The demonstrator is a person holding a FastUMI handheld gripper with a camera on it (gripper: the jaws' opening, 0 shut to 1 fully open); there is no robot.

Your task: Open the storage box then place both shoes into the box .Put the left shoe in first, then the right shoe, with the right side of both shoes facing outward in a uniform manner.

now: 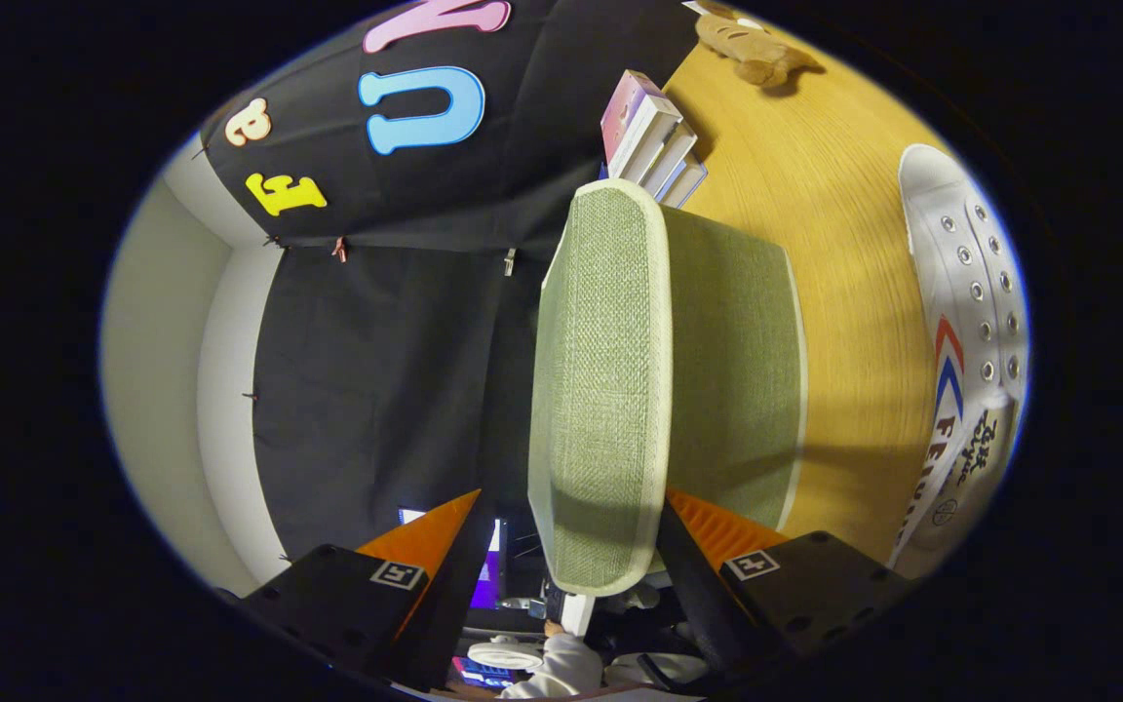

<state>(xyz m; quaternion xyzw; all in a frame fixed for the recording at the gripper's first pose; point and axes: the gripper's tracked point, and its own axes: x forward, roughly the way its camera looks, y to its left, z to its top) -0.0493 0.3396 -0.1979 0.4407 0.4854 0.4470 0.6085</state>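
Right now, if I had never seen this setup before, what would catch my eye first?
The green fabric storage box stands out most: it rises between the gripper fingers, which sit on either side of its near edge, though whether they press on it is unclear. Beyond it on the wooden table lies a white sneaker with red and blue stripes. Behind the box are stacked books and a brown plush toy.

"FEIYUE" on white shoe [971,322]
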